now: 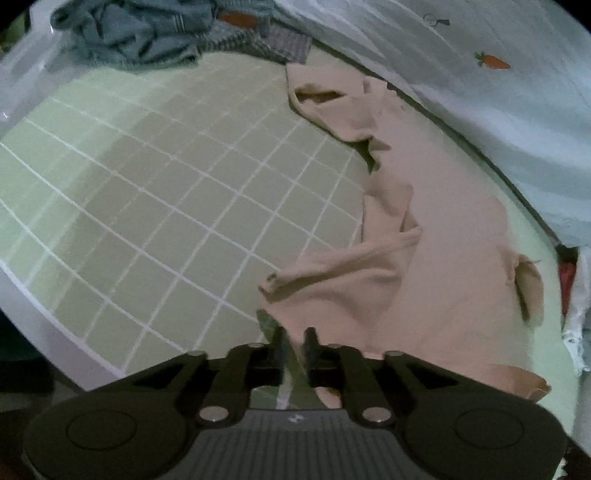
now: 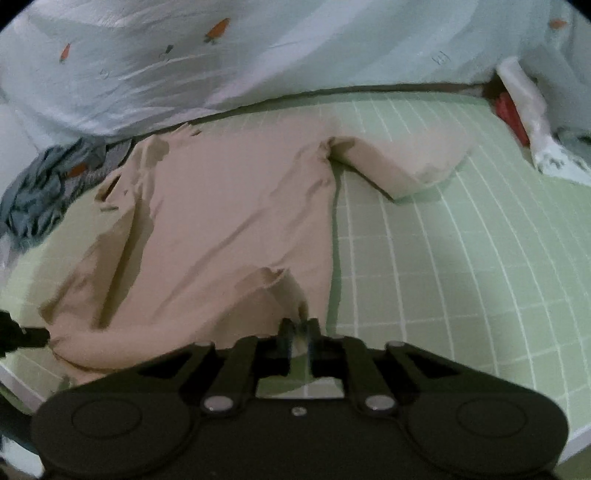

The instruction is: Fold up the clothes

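A beige T-shirt (image 1: pixel 443 240) lies spread on a green grid mat (image 1: pixel 147 184), wrinkled along its left side. In the right wrist view the T-shirt (image 2: pixel 229 206) shows its body and one sleeve (image 2: pixel 402 162) flat on the mat (image 2: pixel 461 258). My left gripper (image 1: pixel 295 347) is shut on the shirt's near edge, with cloth pinched between its fingers. My right gripper (image 2: pixel 299 332) is shut on the hem, where a small fold rises just ahead of it. A dark tip at the shirt's left corner (image 2: pixel 33 336) looks like the left gripper.
A crumpled blue-grey garment pile (image 1: pixel 133 33) sits at the mat's far corner, also visible in the right wrist view (image 2: pixel 37 199). A pale sheet with carrot prints (image 2: pixel 258 48) borders the far side. A red object (image 2: pixel 509 114) and white cloth (image 2: pixel 528 103) lie at the right.
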